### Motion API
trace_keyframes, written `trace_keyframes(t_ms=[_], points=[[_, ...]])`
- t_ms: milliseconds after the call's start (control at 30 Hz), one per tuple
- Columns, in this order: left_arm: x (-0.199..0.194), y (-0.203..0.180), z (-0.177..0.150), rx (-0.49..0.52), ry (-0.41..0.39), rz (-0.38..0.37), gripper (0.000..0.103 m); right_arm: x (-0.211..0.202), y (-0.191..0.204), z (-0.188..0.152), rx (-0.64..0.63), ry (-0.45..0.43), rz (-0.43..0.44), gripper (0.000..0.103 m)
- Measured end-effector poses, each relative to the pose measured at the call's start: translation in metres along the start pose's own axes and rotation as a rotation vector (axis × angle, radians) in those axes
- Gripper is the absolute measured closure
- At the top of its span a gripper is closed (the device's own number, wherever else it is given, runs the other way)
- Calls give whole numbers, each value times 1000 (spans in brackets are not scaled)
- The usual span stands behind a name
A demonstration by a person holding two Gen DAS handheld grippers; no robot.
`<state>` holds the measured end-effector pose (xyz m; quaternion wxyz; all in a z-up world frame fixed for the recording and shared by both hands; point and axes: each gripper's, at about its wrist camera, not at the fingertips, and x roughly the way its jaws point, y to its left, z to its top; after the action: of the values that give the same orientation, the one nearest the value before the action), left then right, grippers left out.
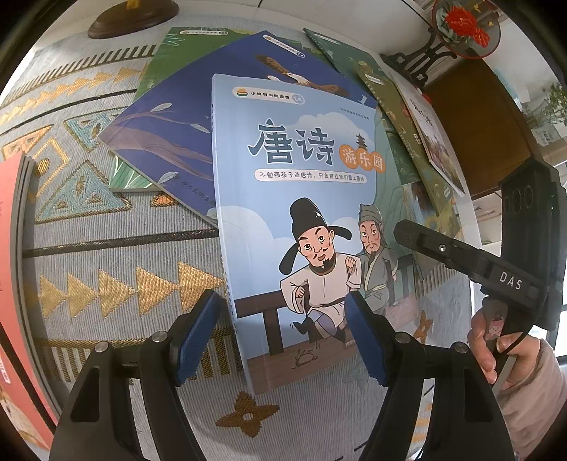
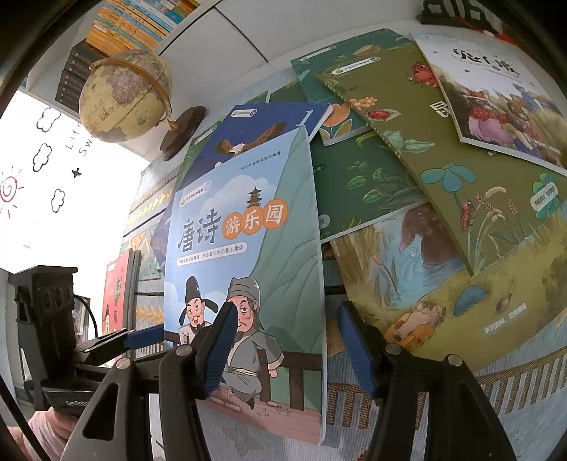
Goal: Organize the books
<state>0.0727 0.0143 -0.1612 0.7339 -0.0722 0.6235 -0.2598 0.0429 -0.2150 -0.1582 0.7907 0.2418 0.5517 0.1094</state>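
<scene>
A light-blue book (image 1: 294, 198) with two cartoon men on its cover lies on top of a pile of picture books on the patterned cloth. My left gripper (image 1: 281, 298) is open and straddles the book's lower left edge. One pad is off the book and the other is over the cover. My right gripper (image 2: 287, 308) is open too and straddles the same book's (image 2: 248, 248) right edge, its right pad over the cloth. Neither pair of pads presses on the book. In the left wrist view one black finger (image 1: 418, 237) of the right gripper reaches the book's right side.
Under it lie a dark-blue eagle book (image 1: 170, 131) and several green and olive books (image 2: 407, 124). A red book (image 1: 9, 248) stands against a black bookend at the left. A globe (image 2: 124, 95) stands behind, a fan ornament (image 1: 464, 25) at the back right. A hand (image 1: 496, 347) holds the right gripper.
</scene>
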Motion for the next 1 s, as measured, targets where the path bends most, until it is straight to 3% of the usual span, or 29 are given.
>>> trace_keyframes(t_ms=[1000], points=[[-3,1,0,-8,-6,-3,32,-1,1,-2,-6,-3,-4,44]])
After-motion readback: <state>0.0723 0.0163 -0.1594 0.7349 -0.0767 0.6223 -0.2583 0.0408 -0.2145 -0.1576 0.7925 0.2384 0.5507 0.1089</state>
